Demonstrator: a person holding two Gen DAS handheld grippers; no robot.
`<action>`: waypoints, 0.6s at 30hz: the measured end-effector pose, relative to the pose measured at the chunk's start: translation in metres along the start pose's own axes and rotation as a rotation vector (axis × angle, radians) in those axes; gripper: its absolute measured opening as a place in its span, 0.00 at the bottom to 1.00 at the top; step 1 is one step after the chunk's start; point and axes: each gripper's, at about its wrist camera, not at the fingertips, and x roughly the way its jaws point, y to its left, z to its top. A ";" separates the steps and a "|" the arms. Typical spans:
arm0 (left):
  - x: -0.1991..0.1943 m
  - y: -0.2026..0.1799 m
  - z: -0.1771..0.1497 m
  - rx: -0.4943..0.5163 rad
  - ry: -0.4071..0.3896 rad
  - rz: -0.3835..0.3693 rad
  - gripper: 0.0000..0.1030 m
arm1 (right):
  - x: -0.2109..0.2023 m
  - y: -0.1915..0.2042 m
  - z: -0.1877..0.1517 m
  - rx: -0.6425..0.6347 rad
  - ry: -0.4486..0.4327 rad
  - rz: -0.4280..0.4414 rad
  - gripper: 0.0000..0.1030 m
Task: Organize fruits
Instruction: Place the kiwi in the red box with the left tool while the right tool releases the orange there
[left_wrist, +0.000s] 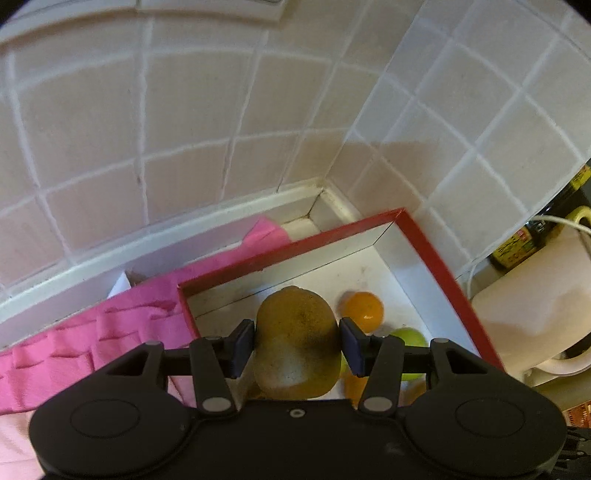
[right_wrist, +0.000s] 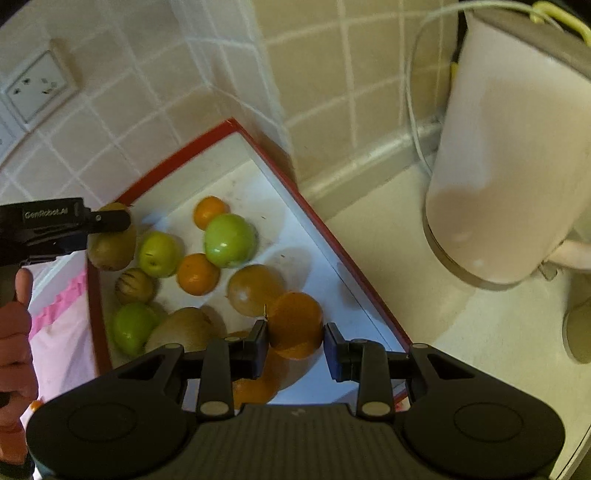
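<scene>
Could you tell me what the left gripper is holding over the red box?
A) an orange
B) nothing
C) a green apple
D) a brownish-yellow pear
D: in the left wrist view the left gripper has its pads pressed on both sides of a brownish-yellow pear above the red box.
</scene>
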 end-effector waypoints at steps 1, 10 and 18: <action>0.000 0.000 0.000 0.002 -0.008 0.003 0.58 | 0.003 -0.001 0.000 0.005 0.008 -0.005 0.33; 0.005 0.004 -0.001 0.029 -0.014 0.074 0.58 | 0.022 -0.002 0.002 0.022 0.028 -0.053 0.33; 0.017 -0.014 0.003 0.085 -0.013 0.140 0.59 | 0.030 0.011 0.005 -0.009 0.046 -0.079 0.33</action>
